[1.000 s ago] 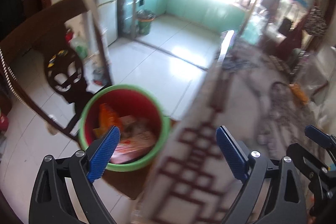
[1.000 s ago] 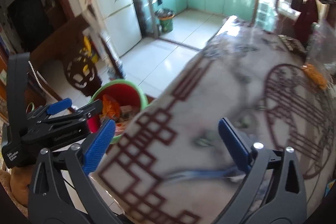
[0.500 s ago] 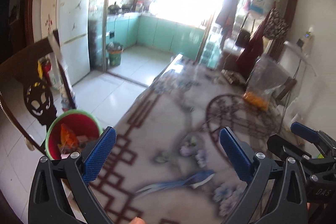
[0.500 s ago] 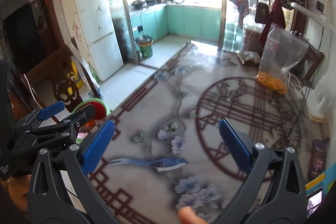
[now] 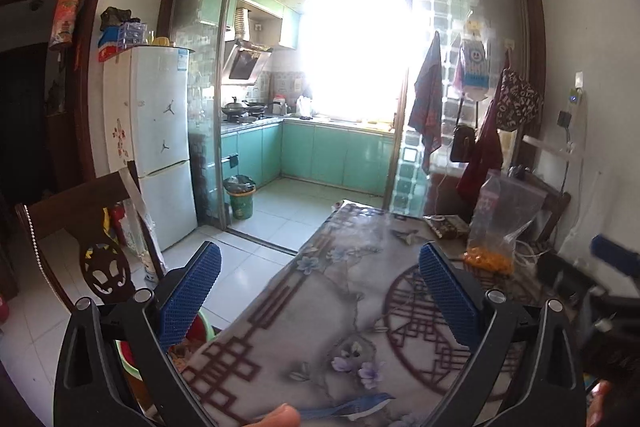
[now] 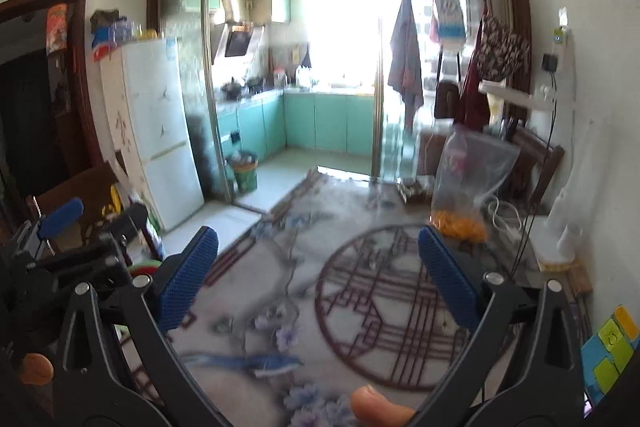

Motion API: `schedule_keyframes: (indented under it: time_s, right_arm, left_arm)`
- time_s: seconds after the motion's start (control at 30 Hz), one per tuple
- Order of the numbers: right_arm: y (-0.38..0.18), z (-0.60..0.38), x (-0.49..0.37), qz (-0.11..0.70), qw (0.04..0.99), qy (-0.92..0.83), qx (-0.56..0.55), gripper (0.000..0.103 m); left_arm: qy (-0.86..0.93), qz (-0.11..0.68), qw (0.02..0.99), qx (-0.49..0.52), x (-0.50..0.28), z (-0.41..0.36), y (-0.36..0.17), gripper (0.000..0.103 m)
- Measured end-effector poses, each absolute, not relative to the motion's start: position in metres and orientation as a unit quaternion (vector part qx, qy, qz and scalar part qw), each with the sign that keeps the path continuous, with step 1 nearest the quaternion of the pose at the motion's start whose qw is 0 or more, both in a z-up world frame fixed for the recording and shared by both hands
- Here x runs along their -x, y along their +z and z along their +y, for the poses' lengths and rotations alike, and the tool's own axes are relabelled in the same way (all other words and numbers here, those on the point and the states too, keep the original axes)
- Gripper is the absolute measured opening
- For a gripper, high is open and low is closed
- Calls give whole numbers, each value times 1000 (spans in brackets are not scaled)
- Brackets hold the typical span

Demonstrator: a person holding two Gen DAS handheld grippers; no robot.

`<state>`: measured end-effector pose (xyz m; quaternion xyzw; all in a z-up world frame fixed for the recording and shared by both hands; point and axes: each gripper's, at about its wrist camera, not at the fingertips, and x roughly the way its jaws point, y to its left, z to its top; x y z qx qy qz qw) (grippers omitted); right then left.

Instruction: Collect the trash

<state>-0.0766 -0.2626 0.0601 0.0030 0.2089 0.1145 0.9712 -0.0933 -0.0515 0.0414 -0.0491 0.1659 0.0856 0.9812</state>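
Both grippers — left gripper (image 5: 320, 301) and right gripper (image 6: 318, 285) — hold fingers spread, empty, above the patterned surface (image 6: 304, 267); red-green bin (image 5: 130, 355) lower left.

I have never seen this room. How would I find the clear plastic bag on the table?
Start at the long table with the flower and lattice pattern. Look to its far right edge, near the wall with hanging clothes. There the clear plastic bag stands upright, the only see-through item, with orange pieces at its bottom.

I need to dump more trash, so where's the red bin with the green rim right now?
The red bin sits on the floor off the table's left edge, mostly hidden behind the left gripper, below the wooden chair.
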Motion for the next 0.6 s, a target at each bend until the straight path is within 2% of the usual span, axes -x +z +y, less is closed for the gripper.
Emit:
schedule_keyframes:
  time_s: [0.6]
  right_arm:
    - [56, -264, 76, 228, 968, 105, 7, 98]
  left_arm:
    - [106, 214, 969, 62, 90, -45, 30, 95]
